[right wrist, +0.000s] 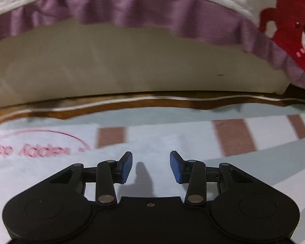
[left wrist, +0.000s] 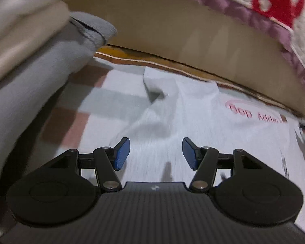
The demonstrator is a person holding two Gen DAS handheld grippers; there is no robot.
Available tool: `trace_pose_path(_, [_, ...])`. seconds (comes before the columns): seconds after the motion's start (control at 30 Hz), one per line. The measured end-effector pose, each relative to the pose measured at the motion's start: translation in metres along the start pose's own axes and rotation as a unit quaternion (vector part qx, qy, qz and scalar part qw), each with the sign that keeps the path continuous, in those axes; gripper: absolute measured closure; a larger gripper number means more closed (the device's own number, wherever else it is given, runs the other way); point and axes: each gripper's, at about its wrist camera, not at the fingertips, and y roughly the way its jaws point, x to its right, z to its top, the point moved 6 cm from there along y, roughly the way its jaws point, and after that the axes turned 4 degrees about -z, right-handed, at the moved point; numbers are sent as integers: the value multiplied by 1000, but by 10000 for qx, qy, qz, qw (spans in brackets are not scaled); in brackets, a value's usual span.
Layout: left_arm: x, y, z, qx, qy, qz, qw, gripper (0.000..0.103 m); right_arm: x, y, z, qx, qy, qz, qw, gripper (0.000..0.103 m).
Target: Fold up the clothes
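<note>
While I look down both wrist views, I take the white T-shirt (left wrist: 172, 122) as my landmark: it lies spread flat on a checked sheet (right wrist: 233, 138) with pale blue, white and brown-pink blocks. My left gripper (left wrist: 156, 154) hovers over the shirt's plain middle, its blue pads (left wrist: 122, 154) spread wide with nothing between them. My right gripper (right wrist: 151, 166) is likewise over the shirt, near the edge where the cloth gives way to the checked sheet, its jaws set wide and empty too; I cannot tell whether either gripper touches the fabric. A red printed oval with lettering (left wrist: 256, 111) sits on the shirt; it reads upside down and is too blurred for me to make out in full. In the left view a fold or crease (left wrist: 154, 95) rises in the shirt beyond the gripper, toward the far edge. Beyond the shirt runs a brown border strip with a white line (right wrist: 152, 101), and past that a beige mattress side (right wrist: 132, 67). Above the mattress hangs a purple frill (right wrist: 132, 8) under a white quilted cover with a red cartoon bear (right wrist: 290, 30). Left of the shirt in the left view stands a pile of folded clothes (left wrist: 30, 61), grey below and cream and white above.
</note>
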Motion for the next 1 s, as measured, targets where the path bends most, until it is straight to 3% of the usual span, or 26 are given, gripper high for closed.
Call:
trace_pose_path(0.13, [-16, 40, 24, -79, -117, 61, 9999, 47, 18, 3, 2, -204, 92, 400, 9989, 57])
trace_pose_path(0.27, [-22, 62, 40, -16, -501, -349, 9981, 47, 29, 7, 3, -350, 246, 754, 9962, 57])
trace_pose_path(0.47, [-21, 106, 53, -246, -1207, -903, 9883, 44, 19, 19, 1, -426, 116, 359, 9984, 53])
trace_pose_path(0.53, [-23, 116, 56, -226, -1577, -994, 9822, 42, 24, 24, 4, -449, 55, -374, 9983, 50])
trace_pose_path(0.7, [-10, 133, 67, -139, -1305, -869, 9875, 38, 26, 32, 0, -414, 82, -359, 9985, 49])
trace_pose_path(0.73, [-7, 135, 68, -94, -1176, -843, 9894, 41, 26, 32, -2, -396, 81, -297, 9987, 48])
trace_pose_path(0.8, [0, 138, 68, -64, -856, -833, 9928, 86, 26, 34, -7, -360, 79, -174, 9992, 44])
trace_pose_path(0.83, [4, 139, 68, -118, -642, -857, 9942, 100, 25, 35, -9, -317, 56, -133, 9994, 43])
trace_pose_path(0.9, [10, 125, 73, 270, -478, -1198, 9913, 100, 20, 33, -13, -43, -112, -173, 9998, 54])
trace_pose_path(0.93, [11, 116, 76, 517, -424, -1284, 9895, 100, 18, 32, -15, 76, -158, -178, 9997, 84])
trace_pose_path(0.97, [11, 109, 81, 720, -308, -1210, 9896, 100, 17, 30, -14, 131, -142, -168, 9997, 97])
trace_pose_path(1.0, [11, 103, 85, 898, -152, -1081, 9900, 101, 17, 28, -13, 217, -152, -193, 9995, 97])
